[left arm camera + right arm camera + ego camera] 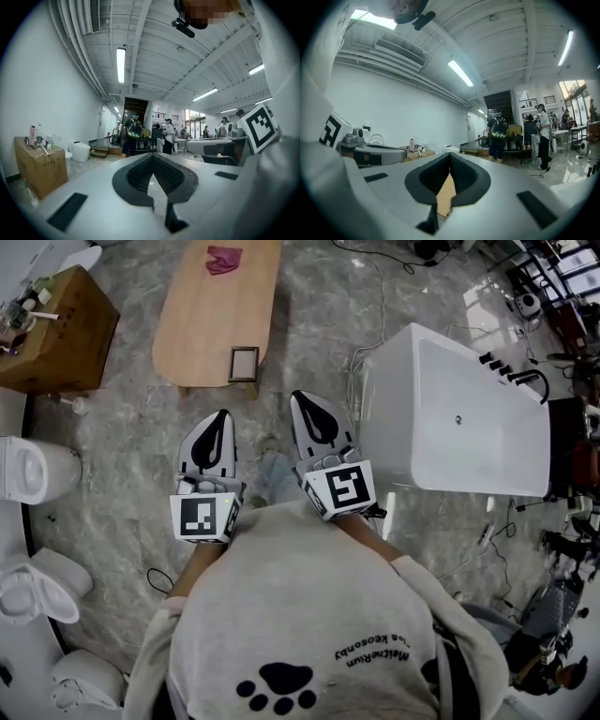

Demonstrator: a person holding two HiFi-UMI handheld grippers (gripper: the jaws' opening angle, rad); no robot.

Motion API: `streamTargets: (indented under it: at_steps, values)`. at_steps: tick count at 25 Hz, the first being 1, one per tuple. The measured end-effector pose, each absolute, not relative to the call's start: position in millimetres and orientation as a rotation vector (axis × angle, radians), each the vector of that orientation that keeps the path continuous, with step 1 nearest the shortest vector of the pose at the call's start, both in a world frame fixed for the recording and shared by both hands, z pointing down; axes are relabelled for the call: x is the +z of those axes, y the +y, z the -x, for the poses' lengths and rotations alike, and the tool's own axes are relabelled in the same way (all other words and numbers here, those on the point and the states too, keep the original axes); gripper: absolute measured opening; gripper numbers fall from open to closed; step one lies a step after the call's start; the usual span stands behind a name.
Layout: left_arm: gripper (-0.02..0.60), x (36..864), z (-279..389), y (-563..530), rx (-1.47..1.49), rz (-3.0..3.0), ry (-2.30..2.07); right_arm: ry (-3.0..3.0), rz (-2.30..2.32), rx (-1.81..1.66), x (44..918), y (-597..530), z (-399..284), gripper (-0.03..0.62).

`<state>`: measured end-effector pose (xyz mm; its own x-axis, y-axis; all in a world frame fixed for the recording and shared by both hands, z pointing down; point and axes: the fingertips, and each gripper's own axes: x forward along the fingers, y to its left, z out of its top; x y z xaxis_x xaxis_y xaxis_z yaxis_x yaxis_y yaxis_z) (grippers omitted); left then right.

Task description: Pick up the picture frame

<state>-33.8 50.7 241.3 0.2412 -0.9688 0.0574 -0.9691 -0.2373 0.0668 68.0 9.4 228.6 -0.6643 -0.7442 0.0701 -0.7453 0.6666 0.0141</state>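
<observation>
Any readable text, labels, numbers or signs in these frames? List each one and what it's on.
Sweatshirt: two lines of print above a paw mark, upside down in the head view, too blurred to read.
Cardboard box: small dark print on its front, too small to read.
Marker cubes: black-and-white square patterns only, no words.
Nothing else legible.

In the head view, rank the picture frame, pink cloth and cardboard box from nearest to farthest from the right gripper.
From the right gripper:
1. picture frame, near end of the table
2. pink cloth, table's far end
3. cardboard box, far left
</observation>
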Motion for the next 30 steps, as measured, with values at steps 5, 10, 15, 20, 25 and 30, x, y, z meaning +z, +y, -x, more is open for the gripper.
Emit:
streamTargets:
  at_steps: [5,10,15,20,25,30]
  values:
    - [0.008,242.1,37.2,2.0,0.015,-2.357,-1.926,-2.829,-1.18,0.054,233.3,-43.1,-61.5,0.009]
    - [0.008,241.3,41.6,-33.7,0.059,-2.299,-1.979,-2.862,-1.105,0.092,238.8,-86.1,-55.2,0.009]
    - [0.008,246.0,46.5,-55.7,0.089,-2.25,-2.01,-2.891,-1.024,0.113,244.2,-116.3,-44.6,0.008]
    - [0.008,256.3,58.5,-60.8,0.139,-2.183,-2.007,-2.886,-0.959,0.144,255.8,-128.1,-31.0,0.009]
    - [0.008,261.7,70.0,-71.7,0.11,-2.171,-2.018,-2.874,-0.902,0.172,265.0,-136.9,-15.9,0.009]
    - [0.008,271.2,86.5,-89.7,0.114,-2.198,-1.969,-2.845,-0.911,0.176,270.3,-146.9,3.2,0.008]
